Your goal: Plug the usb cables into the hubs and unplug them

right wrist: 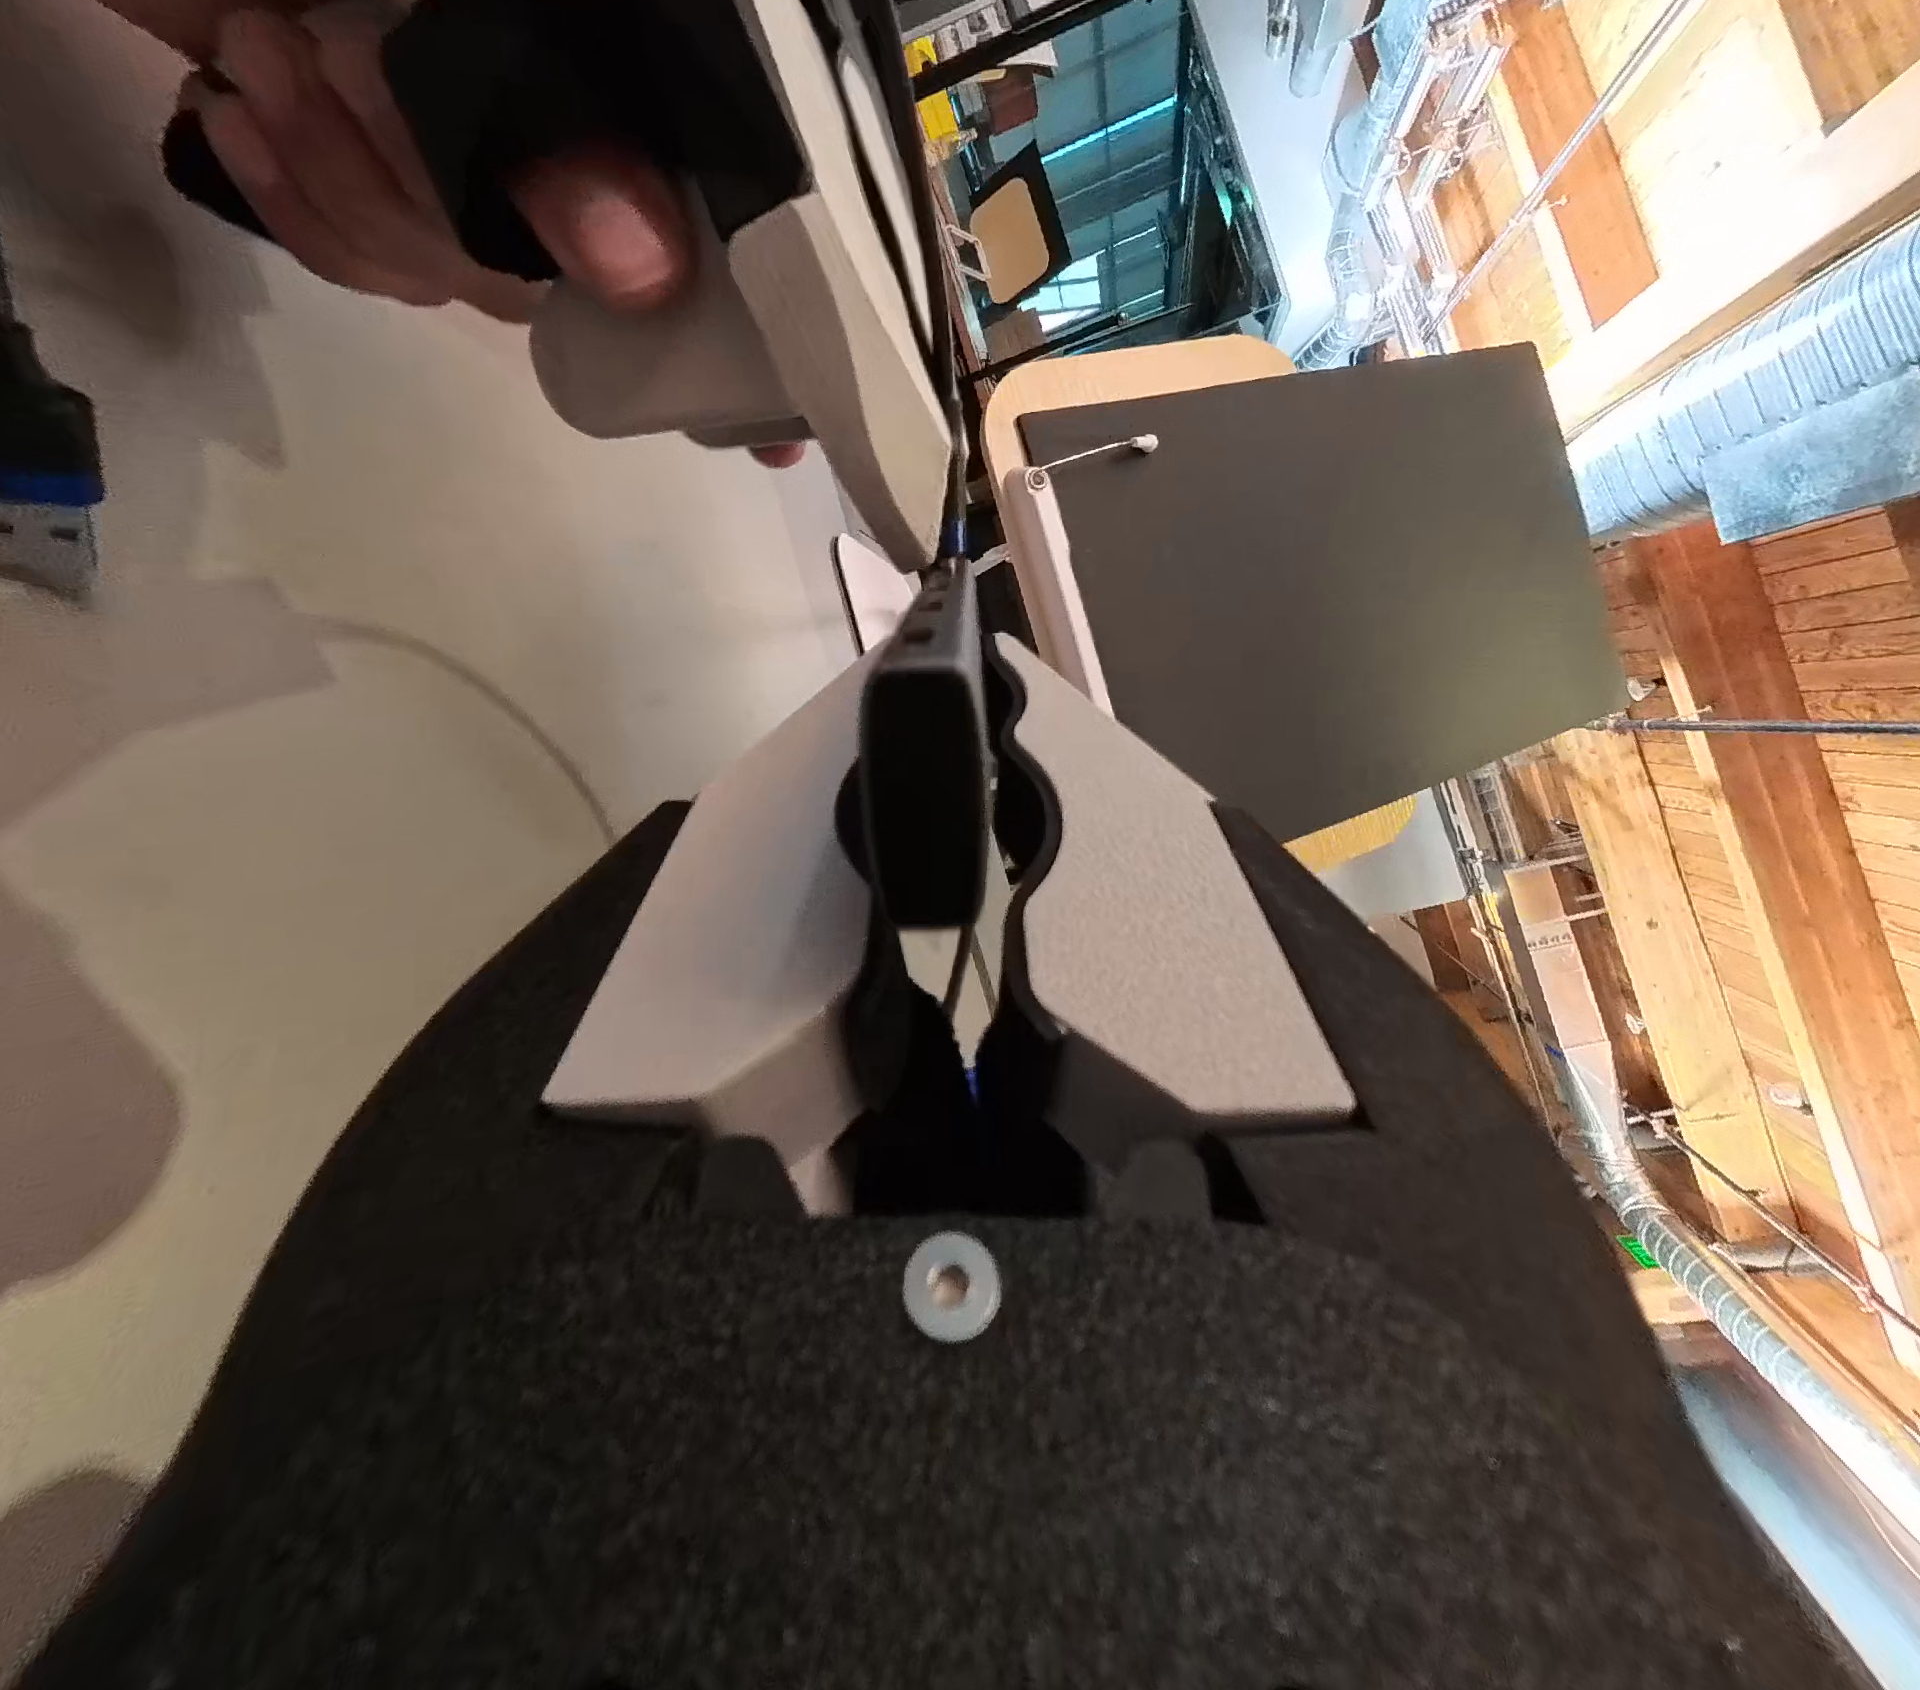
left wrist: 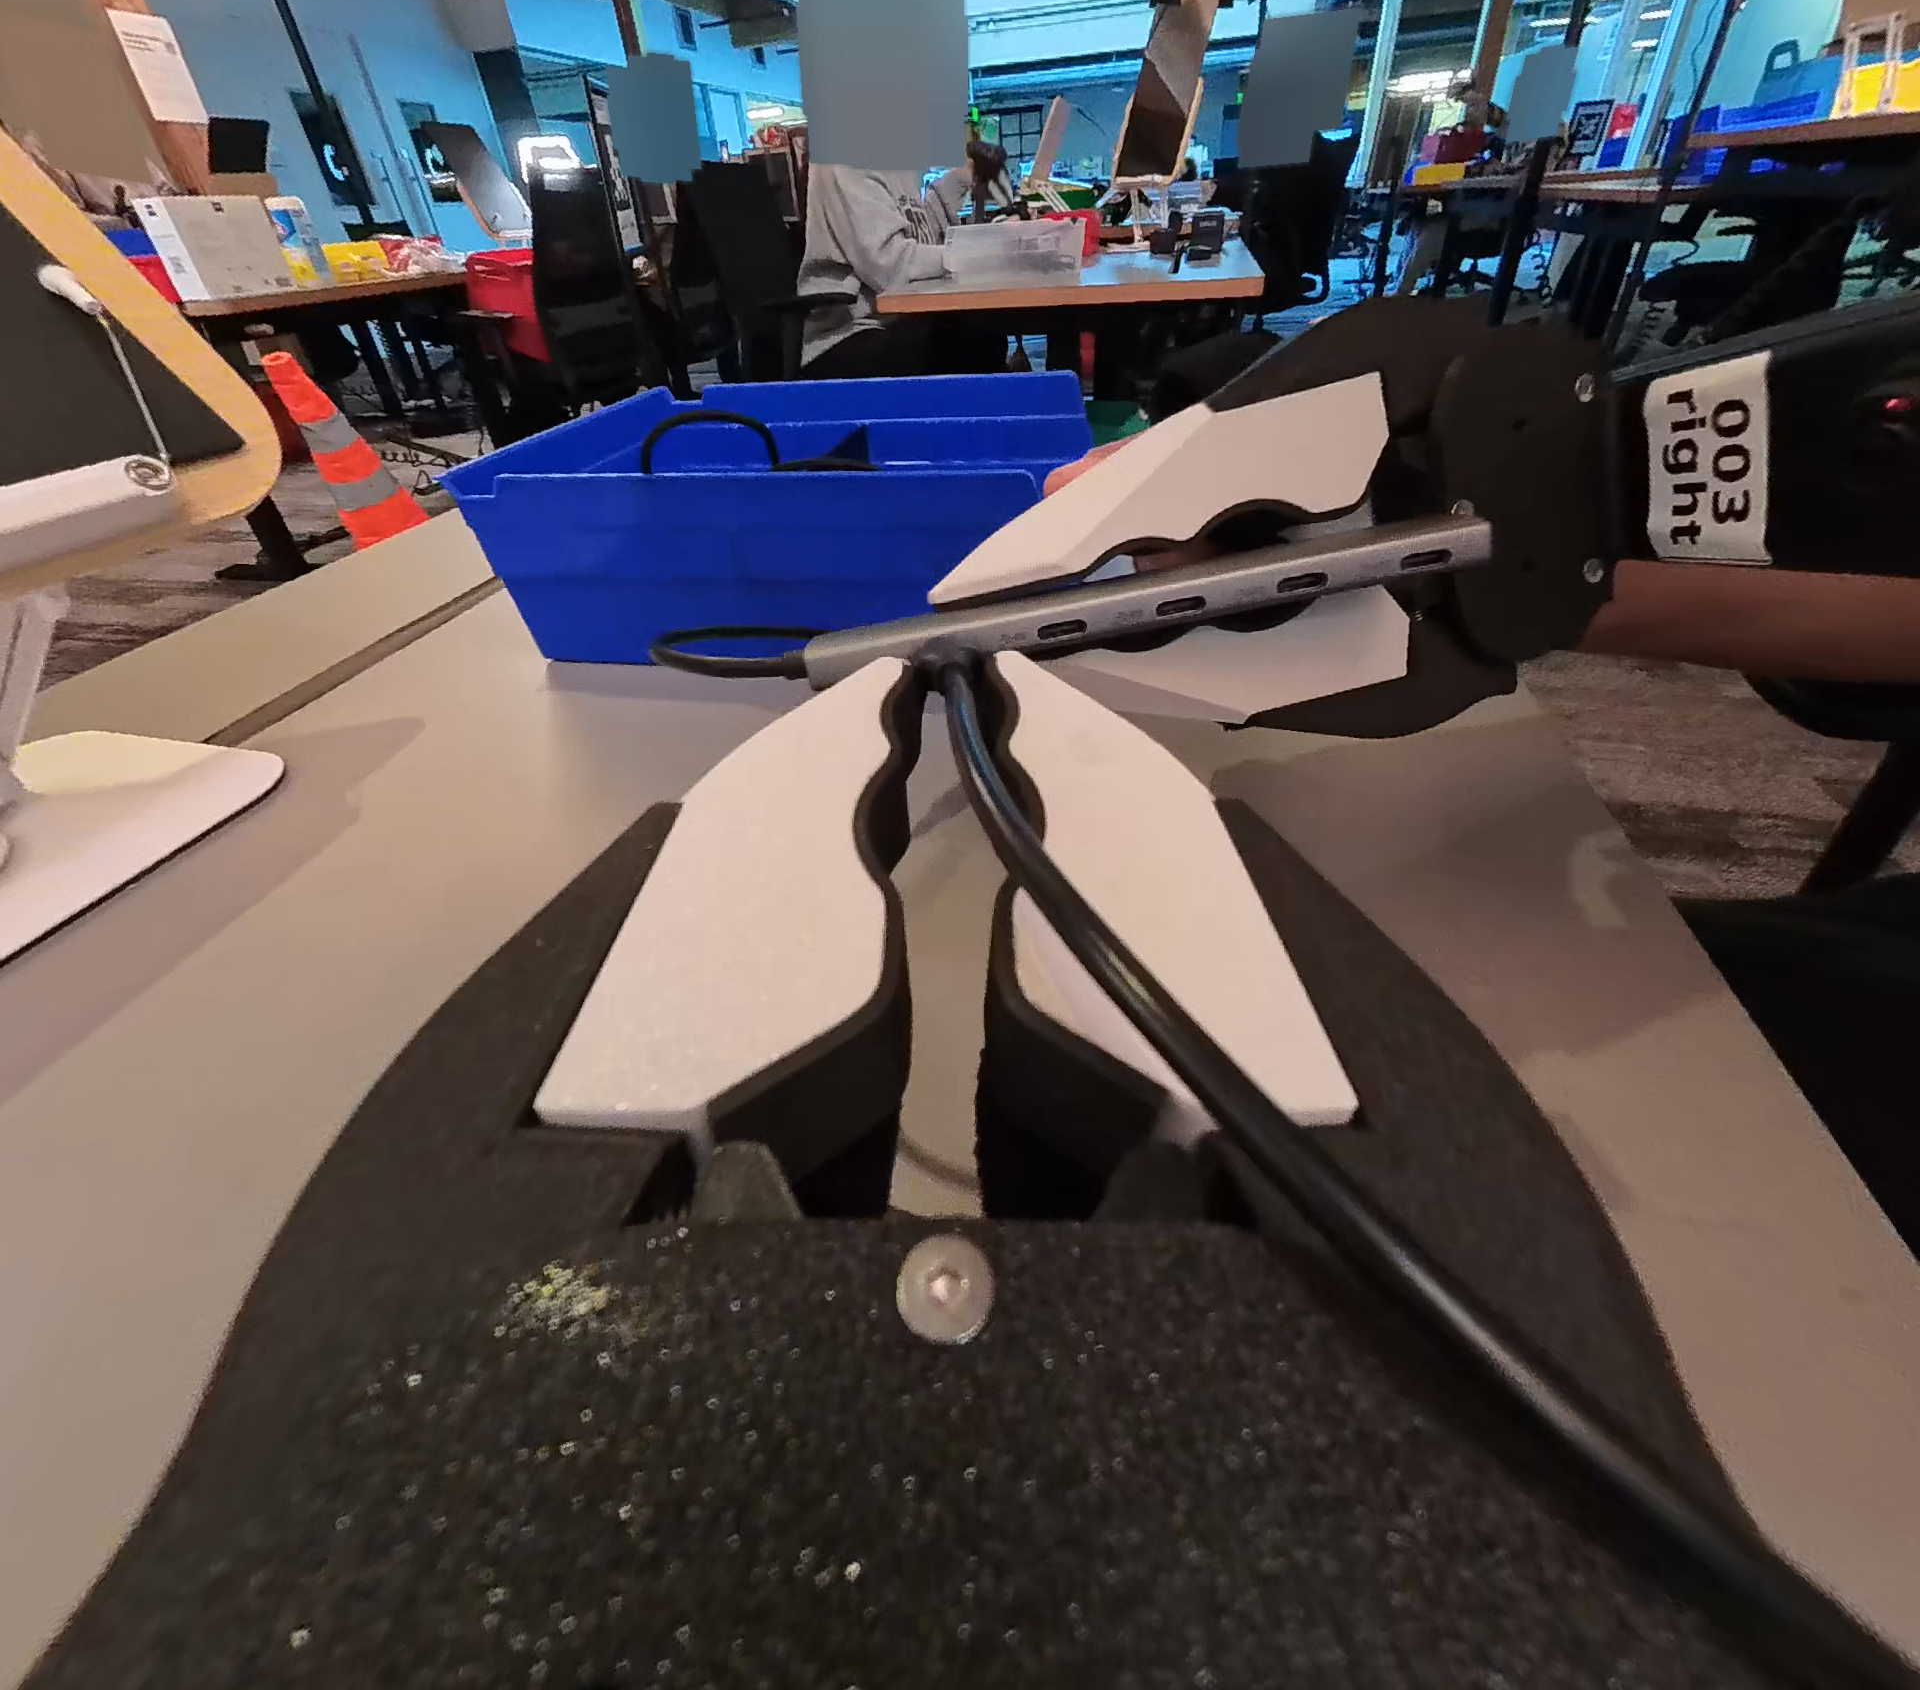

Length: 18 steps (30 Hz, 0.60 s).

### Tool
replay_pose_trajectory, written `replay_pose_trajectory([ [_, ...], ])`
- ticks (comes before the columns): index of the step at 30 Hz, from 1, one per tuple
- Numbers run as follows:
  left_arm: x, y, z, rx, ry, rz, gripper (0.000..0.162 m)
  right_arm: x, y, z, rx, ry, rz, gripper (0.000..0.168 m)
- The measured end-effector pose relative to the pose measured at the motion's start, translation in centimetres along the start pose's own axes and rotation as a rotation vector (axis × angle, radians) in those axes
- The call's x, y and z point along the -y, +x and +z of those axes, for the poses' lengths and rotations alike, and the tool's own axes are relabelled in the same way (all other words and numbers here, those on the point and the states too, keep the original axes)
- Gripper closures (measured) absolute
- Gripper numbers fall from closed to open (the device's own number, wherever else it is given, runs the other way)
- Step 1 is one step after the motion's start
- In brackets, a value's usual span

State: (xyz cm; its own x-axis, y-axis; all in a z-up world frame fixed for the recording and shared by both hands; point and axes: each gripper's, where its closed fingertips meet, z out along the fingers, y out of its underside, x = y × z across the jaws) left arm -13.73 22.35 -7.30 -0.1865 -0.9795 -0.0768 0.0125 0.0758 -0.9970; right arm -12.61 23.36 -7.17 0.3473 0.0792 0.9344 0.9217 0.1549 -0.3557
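My right gripper (left wrist: 987,634) comes in from the right, turned on its side, and is shut on a slim grey multi-port hub (left wrist: 1247,591) held level above the table. The hub's own thin cable (left wrist: 717,653) loops off its left end. My left gripper (left wrist: 948,672) is shut on a thicker black cable (left wrist: 1143,1017) right where it meets the hub's side. That cable trails back over my right finger. In the right wrist view the hub (right wrist: 925,809) lies end-on in my right gripper (right wrist: 935,653). The left gripper (right wrist: 935,544) and a hand (right wrist: 416,134) meet it from above.
A blue bin (left wrist: 748,539) holding another black cable stands just behind the hub on the grey table (left wrist: 312,913). A dark screen on a white stand (left wrist: 104,414) is at the left. An orange cone (left wrist: 343,466), desks, chairs and seated people are beyond. The grippers are tip to tip, or close to it.
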Motion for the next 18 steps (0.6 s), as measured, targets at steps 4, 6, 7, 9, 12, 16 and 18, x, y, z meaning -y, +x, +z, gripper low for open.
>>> replay_pose_trajectory([
  [4, -0.6, -0.1, 0.3, 0.047, -0.053, 0.085, 0.152, -0.6, -0.2, 0.1, 0.007, -0.005, -0.026, 0.16],
  [6, -0.4, -0.3, 0.2, 0.066, -0.043, 0.086, 0.151, -0.6, 0.0, 0.2, 0.003, -0.01, -0.002, 0.16],
  [7, -0.2, -0.4, 0.1, 0.074, -0.031, 0.079, 0.152, -0.8, 0.0, 0.3, -0.003, -0.021, -0.006, 0.16],
  [9, 0.2, -0.6, -0.1, 0.07, -0.009, 0.058, 0.15, -1.0, 0.0, 0.3, 0.003, -0.023, 0.007, 0.16],
  [12, 0.4, -0.7, -0.2, 0.07, 0.003, 0.041, 0.147, -1.1, -0.2, 0.3, 0.011, -0.024, 0.001, 0.161],
  [16, 0.4, -0.4, -0.2, 0.062, 0.01, 0.047, 0.151, -1.1, -0.3, 0.3, 0.011, -0.029, -0.004, 0.16],
  [18, 0.4, -0.4, -0.2, 0.049, 0.015, 0.022, 0.151, -1.0, -0.3, 0.3, 0.008, -0.029, -0.007, 0.161],
])
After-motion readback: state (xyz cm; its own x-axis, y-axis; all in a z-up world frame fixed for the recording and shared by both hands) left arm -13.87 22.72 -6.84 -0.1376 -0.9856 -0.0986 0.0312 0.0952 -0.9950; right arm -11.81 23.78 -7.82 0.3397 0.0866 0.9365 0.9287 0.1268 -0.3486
